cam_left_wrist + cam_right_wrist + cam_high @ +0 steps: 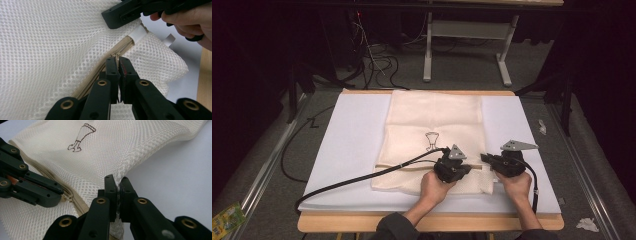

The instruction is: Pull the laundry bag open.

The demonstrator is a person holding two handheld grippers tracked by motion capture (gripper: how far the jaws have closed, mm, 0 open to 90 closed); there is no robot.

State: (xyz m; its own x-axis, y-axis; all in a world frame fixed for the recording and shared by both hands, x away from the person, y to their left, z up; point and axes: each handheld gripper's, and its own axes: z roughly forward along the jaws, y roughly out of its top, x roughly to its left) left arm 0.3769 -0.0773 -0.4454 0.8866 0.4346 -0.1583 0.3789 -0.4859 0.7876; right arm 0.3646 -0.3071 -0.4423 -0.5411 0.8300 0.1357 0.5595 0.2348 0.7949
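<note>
A cream mesh laundry bag (432,135) lies flat on a white sheet (347,145) covering the table (317,222), with a small dress outline (431,140) printed on it and a beige zipper (120,48) running across its near part. The left gripper (118,60) has its jaws closed on the zipper pull at the right end of the zipper. The right gripper (118,182), just beside it, pinches the bag's mesh edge, jaws closed tight on the fabric.
</note>
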